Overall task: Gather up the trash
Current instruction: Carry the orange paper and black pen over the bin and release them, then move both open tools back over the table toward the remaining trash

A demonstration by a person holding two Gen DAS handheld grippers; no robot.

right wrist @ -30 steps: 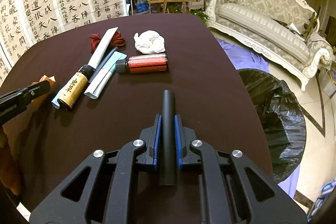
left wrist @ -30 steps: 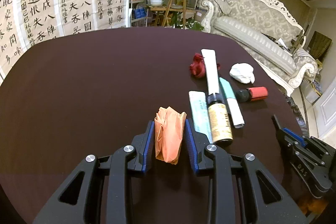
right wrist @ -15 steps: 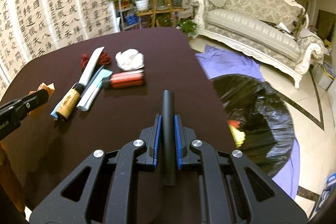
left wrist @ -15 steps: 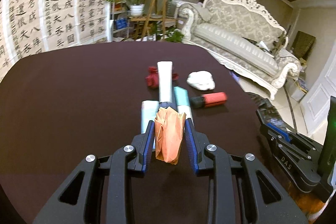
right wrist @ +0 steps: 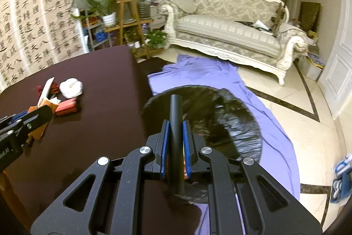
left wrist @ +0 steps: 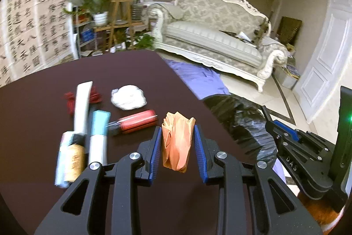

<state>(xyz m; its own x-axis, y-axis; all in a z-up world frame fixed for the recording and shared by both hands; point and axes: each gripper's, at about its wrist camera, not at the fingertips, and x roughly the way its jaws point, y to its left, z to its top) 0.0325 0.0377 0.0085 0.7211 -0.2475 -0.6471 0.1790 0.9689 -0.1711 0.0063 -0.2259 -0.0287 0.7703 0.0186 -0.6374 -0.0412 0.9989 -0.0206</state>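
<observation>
My left gripper [left wrist: 177, 131] is shut on a crumpled orange paper [left wrist: 177, 142], held above the dark table [left wrist: 39, 107] near its right edge. My right gripper [right wrist: 175, 127] is shut on a black tube [right wrist: 176, 136] and hangs over the black trash bag [right wrist: 231, 122] on the floor beside the table. The bag also shows in the left wrist view [left wrist: 239, 116], with the right gripper [left wrist: 283, 136] over it. On the table lie a white wad [left wrist: 128, 97], a red marker [left wrist: 136, 120], a red scrap [left wrist: 70, 100], a white tube with a gold bottle [left wrist: 76, 155] and a teal-capped tube [left wrist: 99, 136].
A purple cloth [right wrist: 198, 72] lies on the tiled floor under the bag. A white ornate sofa [right wrist: 231, 36] stands behind. A wooden plant stand [right wrist: 129, 21] and calligraphy sheets [right wrist: 33, 25] are at the back left. A blue and white object [right wrist: 341, 177] lies at the floor's right.
Both grippers moved right. The right gripper carried the black tube off the table to above the trash bag. The left gripper carried the orange paper toward the table's right edge.
</observation>
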